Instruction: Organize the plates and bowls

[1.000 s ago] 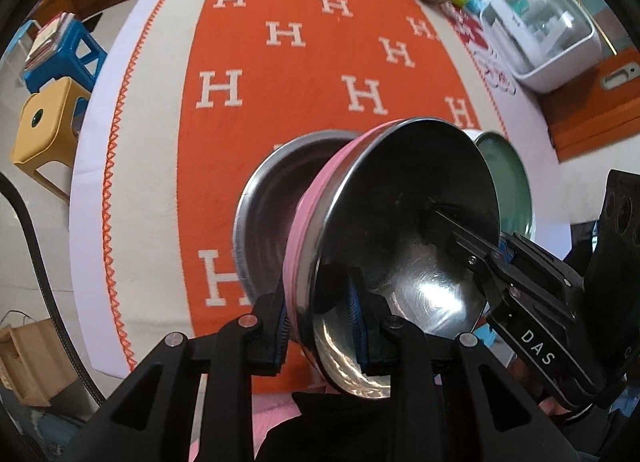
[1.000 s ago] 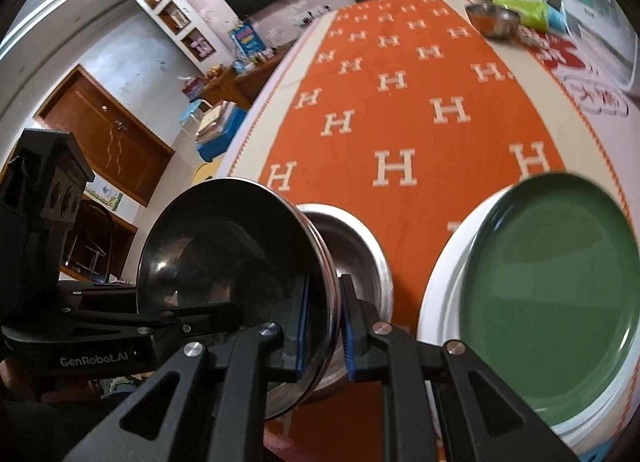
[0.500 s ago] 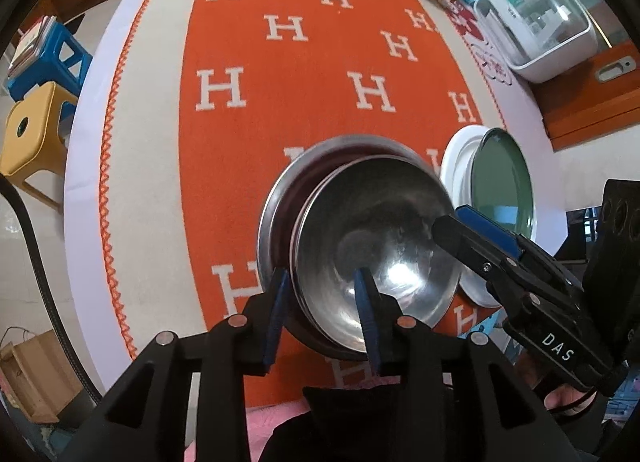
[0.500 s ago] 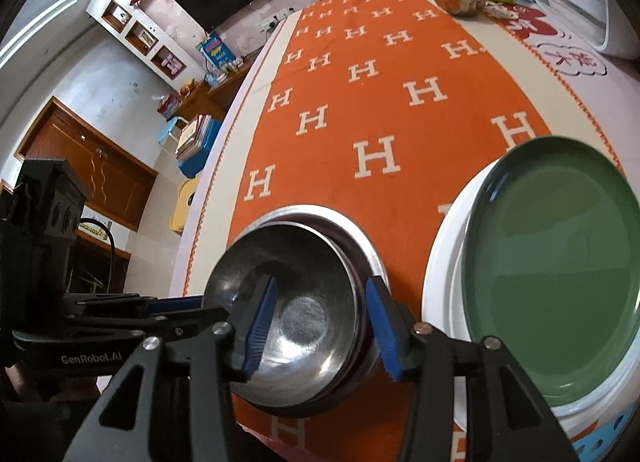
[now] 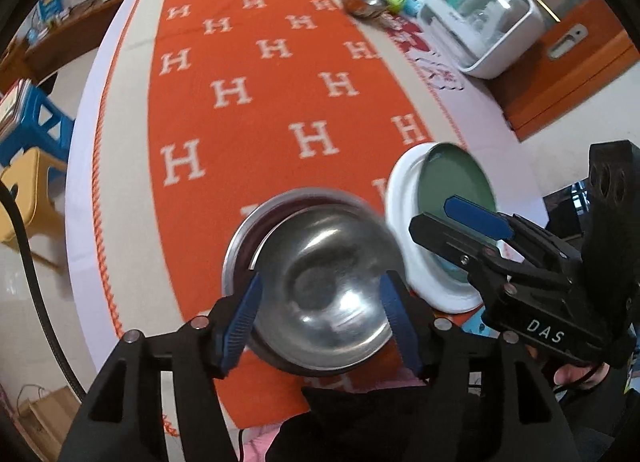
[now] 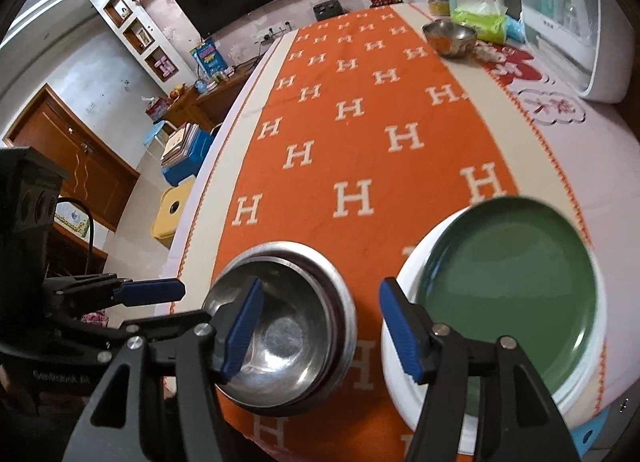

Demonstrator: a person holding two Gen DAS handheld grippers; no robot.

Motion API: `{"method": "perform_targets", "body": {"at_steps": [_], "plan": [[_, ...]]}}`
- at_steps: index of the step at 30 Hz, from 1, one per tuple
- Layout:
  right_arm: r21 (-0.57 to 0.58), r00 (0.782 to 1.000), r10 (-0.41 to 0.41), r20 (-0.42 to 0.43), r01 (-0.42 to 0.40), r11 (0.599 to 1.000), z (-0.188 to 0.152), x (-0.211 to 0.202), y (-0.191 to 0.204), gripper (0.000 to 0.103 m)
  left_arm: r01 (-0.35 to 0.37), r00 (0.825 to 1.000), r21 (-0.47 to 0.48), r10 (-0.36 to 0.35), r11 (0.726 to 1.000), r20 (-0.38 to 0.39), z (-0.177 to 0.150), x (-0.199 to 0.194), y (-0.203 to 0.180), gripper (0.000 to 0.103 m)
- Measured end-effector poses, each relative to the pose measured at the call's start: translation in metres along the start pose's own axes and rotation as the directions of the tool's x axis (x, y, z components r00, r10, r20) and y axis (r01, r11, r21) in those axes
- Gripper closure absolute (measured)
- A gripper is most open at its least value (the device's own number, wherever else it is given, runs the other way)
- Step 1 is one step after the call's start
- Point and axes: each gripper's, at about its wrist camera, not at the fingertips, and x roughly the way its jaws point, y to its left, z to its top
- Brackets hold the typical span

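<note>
A steel bowl (image 5: 328, 294) is seen nested inside a second, slightly wider steel bowl (image 5: 256, 222), and the pair is set on the near end of an orange cloth (image 5: 256, 102) patterned with white H letters. In the left wrist view the left gripper (image 5: 320, 322) is held above the bowls with its blue pads (image 5: 240, 314) spread to either side of the upper bowl — the jaws are opening, and no pad is seen pressing on the rim. The upper bowl is blurred here, so its exact seating in the lower one cannot be told.

In the right wrist view the right gripper (image 6: 320, 326) is likewise spread and opening. The near edge of the nested bowls (image 6: 288, 342) lies between its fingers, yet the pads (image 6: 400, 334) are clear of the metal. The left gripper (image 6: 152, 290) is seen at the left of that view, beside the bowls.

Just beside the bowls, on the right, a green plate (image 6: 508, 298) is stacked on a white plate (image 6: 404, 270); both rest on the cloth near the table edge.

At the far end a third steel bowl (image 6: 450, 38) is placed next to a green packet (image 6: 480, 18), with a white lidded box (image 5: 484, 30) beyond. Blue and yellow stools (image 5: 28, 134) are seen on the floor — well apart from the table.
</note>
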Motion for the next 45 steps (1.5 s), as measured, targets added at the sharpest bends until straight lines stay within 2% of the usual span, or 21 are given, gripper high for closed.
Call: {"method": "perform_targets", "body": {"at_steps": [7, 11, 17, 19, 22, 24, 32, 35, 40, 45], "plan": [[0.001, 0.996, -0.033, 0.077, 0.033, 0.999, 0.041, -0.043, -0.013, 0.042, -0.042, 0.999, 0.049, 0.041, 0.998, 0.027, 0.033, -0.027, -0.03, 0.027], [-0.019, 0.986, -0.053, 0.157, 0.056, 0.998, 0.071, -0.074, -0.021, 0.035, -0.071, 0.995, 0.062, 0.066, 0.996, 0.069, 0.062, -0.047, -0.05, 0.026], [-0.064, 0.969, -0.078, 0.233, 0.096, 0.993, 0.122, -0.115, -0.038, 0.035, -0.105, 0.984, 0.073, 0.094, 0.992, 0.149, 0.113, -0.07, -0.078, 0.026], [-0.08, 0.966, -0.076, 0.245, 0.099, 0.992, 0.139, -0.125, -0.046, 0.035, -0.135, 0.978, 0.089, 0.118, 0.987, 0.169, 0.131, -0.076, -0.089, 0.026], [-0.108, 0.958, -0.083, 0.275, 0.117, 0.987, 0.167, -0.138, -0.06, 0.035, -0.203, 0.959, 0.088, 0.18, 0.975, 0.219, 0.162, -0.087, -0.111, 0.026], [-0.111, 0.952, -0.086, 0.294, 0.123, 0.986, 0.185, -0.145, -0.069, 0.034, -0.222, 0.95, 0.08, 0.197, 0.972, 0.242, 0.179, -0.091, -0.122, 0.026], [-0.168, 0.945, -0.053, 0.322, 0.112, 0.979, 0.255, -0.153, -0.112, 0.033, -0.262, 0.921, 0.013, 0.246, 0.965, 0.3, 0.256, -0.092, -0.164, 0.026], [-0.194, 0.939, -0.043, 0.34, 0.115, 0.974, 0.28, -0.151, -0.127, 0.032, -0.279, 0.907, -0.046, 0.279, 0.959, 0.316, 0.283, -0.082, -0.171, 0.026], [-0.201, 0.934, -0.018, 0.357, 0.096, 0.975, 0.318, -0.135, -0.155, 0.031, -0.283, 0.899, -0.105, 0.301, 0.954, 0.319, 0.321, -0.057, -0.174, 0.026], [-0.146, 0.931, 0.008, 0.365, 0.049, 0.988, 0.353, -0.11, -0.188, 0.031, -0.273, 0.891, -0.169, 0.316, 0.947, 0.326, 0.355, -0.03, -0.166, 0.026]]}}
